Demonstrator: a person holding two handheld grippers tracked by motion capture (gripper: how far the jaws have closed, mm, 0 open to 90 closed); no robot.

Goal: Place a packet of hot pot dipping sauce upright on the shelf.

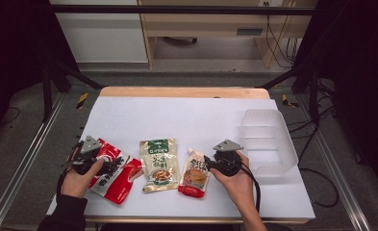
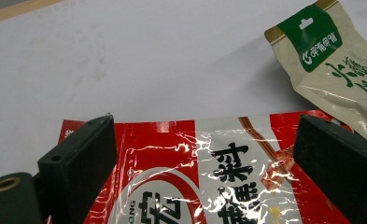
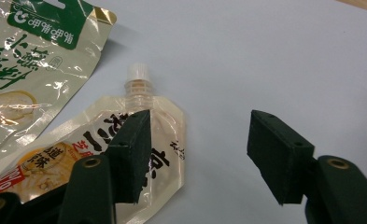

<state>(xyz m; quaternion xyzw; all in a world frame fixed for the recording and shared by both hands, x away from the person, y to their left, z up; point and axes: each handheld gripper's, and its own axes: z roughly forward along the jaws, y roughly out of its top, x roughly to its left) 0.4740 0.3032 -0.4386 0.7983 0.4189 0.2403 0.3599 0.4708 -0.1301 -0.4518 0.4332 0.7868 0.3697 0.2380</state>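
Your left gripper sits low over the red packet at the near left of the white table, and its jaws stand wide apart with nothing pinched. In the left gripper view the two blunt black blocks frame the red packet: glossy, crinkled film, flat and rectangular, red with a white band and bold black characters, glare streaking across the wrinkles.

Just beside it lies the beige pouch, a flat matte sachet with a green header and a punched hang slot, its corner puckered in the left gripper view.

Your right gripper hovers at the spout pouch, jaws parted and pressing on nothing. In the right gripper view one jaw lies over the pouch's right shoulder while the other hangs over bare table, so the spout pouch is beside the gap, not in it. It is a soft clear-and-cream film bag with cut shoulders, a ribbed neck and a small white screw cap, lying flat with the cap pointing away from you. The beige pouch shines slick and creased to its left.

Near your right hand stands the translucent plastic bin, frosted, rounded at the corners, ribbed into compartments.
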